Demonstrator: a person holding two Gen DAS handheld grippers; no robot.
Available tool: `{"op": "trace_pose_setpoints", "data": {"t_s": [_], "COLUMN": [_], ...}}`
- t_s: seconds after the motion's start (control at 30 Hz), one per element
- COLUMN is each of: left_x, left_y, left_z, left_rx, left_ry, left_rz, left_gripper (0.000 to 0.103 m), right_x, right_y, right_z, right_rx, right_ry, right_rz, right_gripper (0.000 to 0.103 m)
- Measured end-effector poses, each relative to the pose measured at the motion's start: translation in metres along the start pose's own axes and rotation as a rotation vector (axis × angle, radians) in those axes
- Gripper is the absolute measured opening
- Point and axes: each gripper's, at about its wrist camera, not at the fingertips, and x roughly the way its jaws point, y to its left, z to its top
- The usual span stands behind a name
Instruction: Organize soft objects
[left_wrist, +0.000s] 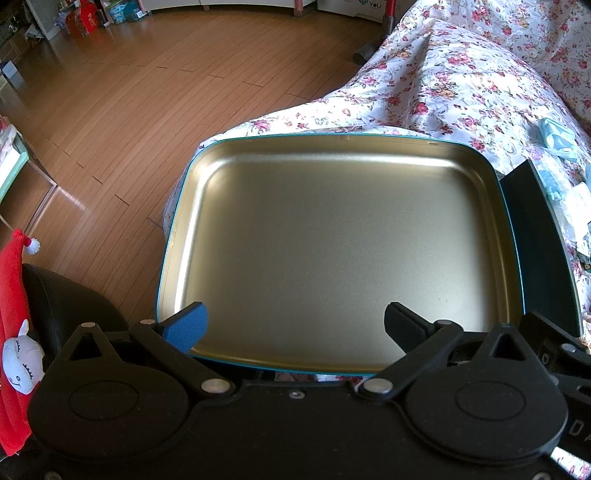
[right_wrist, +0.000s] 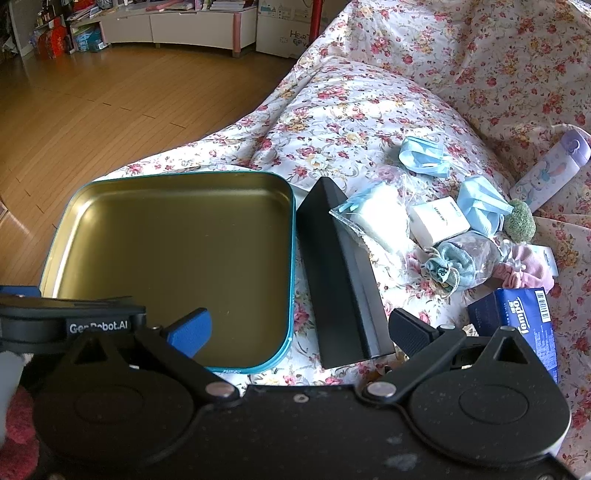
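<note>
An empty gold tin tray with a teal rim (left_wrist: 369, 137) lies on a floral sheet; it also shows in the right wrist view (right_wrist: 293, 236). My left gripper (left_wrist: 295, 326) is open and empty over the tray's near edge. My right gripper (right_wrist: 299, 330) is open and empty, above the tray's right side and a black box (right_wrist: 340, 266). Soft items lie to the right: two blue face masks (right_wrist: 424, 155) (right_wrist: 480, 203), a bagged white pack (right_wrist: 380, 218), a bagged blue sock (right_wrist: 454, 269), a pink cloth (right_wrist: 528, 269) and a green pompom (right_wrist: 521, 219).
The black box (left_wrist: 535, 240) stands along the tray's right side. A white tissue pack (right_wrist: 439, 221), a blue Tempo box (right_wrist: 524, 317) and a purple bottle (right_wrist: 550, 166) lie among the soft items. Wooden floor (left_wrist: 129, 92) drops off left of the bed. A red plush (left_wrist: 14, 332) is at far left.
</note>
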Motion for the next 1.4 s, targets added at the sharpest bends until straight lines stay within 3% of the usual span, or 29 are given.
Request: {"op": "trace_pose_setpoints", "data": {"t_s": [0.57, 0.87, 1.03, 1.17, 1.4], "left_x": [-0.003, -0.010, -0.015, -0.018, -0.027], "left_y": [-0.001, -0.002, -0.007, -0.013, -0.031], "left_z": [0.000, 0.004, 0.002, 0.002, -0.004], "left_rx": [0.006, 0.021, 0.059, 0.089, 0.176], "left_ry": [-0.008, -0.025, -0.041, -0.055, -0.094], "left_rz": [-0.015, -0.093, -0.128, -0.148, -0.195], "left_gripper": [0.098, 0.092, 0.091, 0.090, 0.090], "right_x": [0.001, -0.003, -0.019, -0.027, -0.016], "right_y": [-0.002, -0.016, -0.041, -0.074, -0.166], "right_z": [-0.002, -0.003, -0.004, -0.004, -0.009], "right_rx": [0.017, 0.070, 0.126, 0.150, 0.309], "right_ry": [0.005, -0.013, -0.084, -0.161, -0.142], "right_rz": [0.008, 0.023, 0.027, -0.043, -0.049], "right_gripper": [0.103, 0.103, 0.102, 0.102, 0.102]}}
